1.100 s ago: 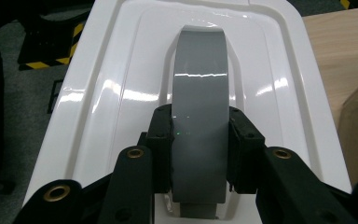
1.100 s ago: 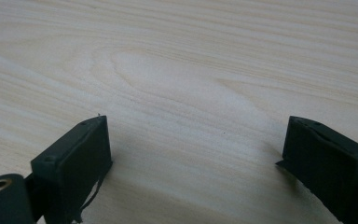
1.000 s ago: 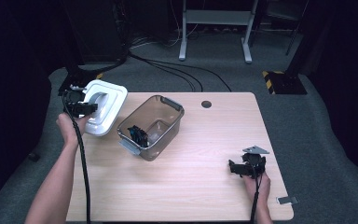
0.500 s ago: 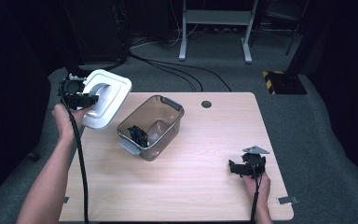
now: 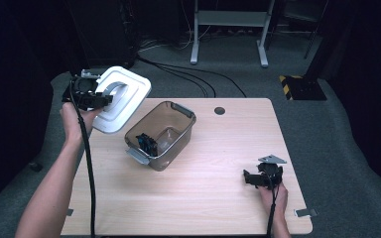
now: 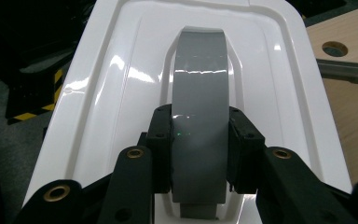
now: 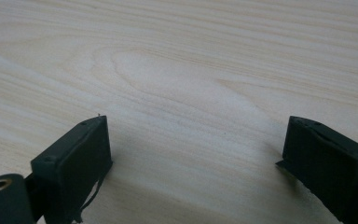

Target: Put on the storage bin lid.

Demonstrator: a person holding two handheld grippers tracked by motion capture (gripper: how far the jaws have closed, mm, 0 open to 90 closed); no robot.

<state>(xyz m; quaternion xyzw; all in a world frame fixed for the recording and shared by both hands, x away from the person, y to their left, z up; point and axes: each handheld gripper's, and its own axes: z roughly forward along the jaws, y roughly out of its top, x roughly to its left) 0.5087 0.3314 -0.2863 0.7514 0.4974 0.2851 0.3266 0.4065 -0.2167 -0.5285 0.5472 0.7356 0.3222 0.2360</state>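
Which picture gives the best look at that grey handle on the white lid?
The left gripper view: the grey handle runs up its middle, clamped between the black jaws. The high view shows the handle small, on the white lid. The right gripper view faces bare table.

- The dark objects [image 5: 147,143] inside the clear bin [image 5: 179,115] are too small to identify.
- The grey handle [image 6: 199,116] runs off the frame's bottom between the left gripper [image 6: 199,154] jaws.
- The white lid [image 6: 102,93] is cropped at the top.

Lid [image 5: 121,99] left of and above the table [image 5: 218,208], beside the bin [image 5: 161,135]; small object [image 5: 146,144] inside the bin.
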